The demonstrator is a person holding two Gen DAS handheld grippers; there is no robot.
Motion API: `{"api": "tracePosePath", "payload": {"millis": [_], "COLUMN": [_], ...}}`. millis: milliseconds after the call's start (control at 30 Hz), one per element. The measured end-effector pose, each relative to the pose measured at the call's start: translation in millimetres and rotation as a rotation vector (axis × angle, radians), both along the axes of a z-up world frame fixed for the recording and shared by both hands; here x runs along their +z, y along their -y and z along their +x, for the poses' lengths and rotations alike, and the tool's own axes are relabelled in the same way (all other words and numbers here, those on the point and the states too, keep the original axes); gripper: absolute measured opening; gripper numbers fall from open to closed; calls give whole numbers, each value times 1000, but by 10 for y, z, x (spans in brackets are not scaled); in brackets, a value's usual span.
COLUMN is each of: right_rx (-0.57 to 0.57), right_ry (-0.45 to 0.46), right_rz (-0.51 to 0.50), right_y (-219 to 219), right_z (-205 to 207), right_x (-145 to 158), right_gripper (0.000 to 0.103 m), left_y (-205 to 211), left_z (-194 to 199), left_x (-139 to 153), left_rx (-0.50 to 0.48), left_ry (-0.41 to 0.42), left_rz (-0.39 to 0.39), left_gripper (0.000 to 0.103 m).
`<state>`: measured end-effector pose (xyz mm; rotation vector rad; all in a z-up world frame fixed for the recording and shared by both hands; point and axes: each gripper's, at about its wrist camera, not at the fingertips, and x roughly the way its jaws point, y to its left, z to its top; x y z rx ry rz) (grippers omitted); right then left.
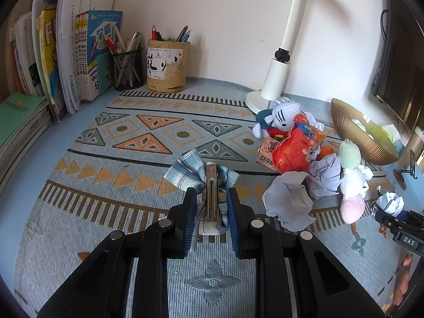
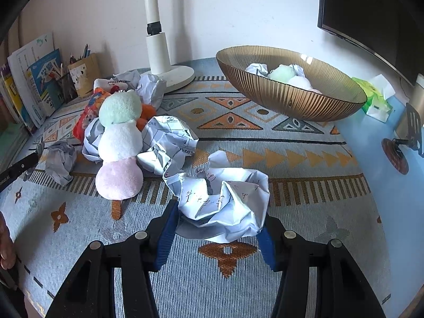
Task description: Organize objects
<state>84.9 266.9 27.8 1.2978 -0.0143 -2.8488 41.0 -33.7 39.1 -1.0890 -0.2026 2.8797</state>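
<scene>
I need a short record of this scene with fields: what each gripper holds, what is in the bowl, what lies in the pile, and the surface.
left gripper: shut on a plaid bow hair clip, metal clasp facing up
right gripper: shut on a crumpled paper ball with handwriting
bowl: ribbed, brown; holds crumpled paper and a pastel plush
pile: pastel dango plush, white cat plush, red snack packet, more crumpled paper
surface: patterned blue mat

Left gripper [image 1: 211, 198]: low over the surface, fingers closed upon a plaid hair clip [image 1: 209, 185]. Right gripper [image 2: 217, 225]: level, fingers spread wider, clasping crumpled paper [image 2: 225, 198].
</scene>
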Motion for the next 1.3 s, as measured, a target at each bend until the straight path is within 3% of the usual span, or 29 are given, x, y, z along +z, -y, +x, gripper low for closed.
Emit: {"api": "tracePosePath", "payload": {"millis": [1300], "right_rx": [1], "right_ry": [4], "right_rz": [-42], "right_y": [-7], "right_z": [37], "right_x": [20], "right_gripper": [53], "left_y": [20], "left_z": [0], "left_x": [-11], "left_rx": [15], "left_ry": [7], "left_rz": [-17], "left_gripper": [20]}}
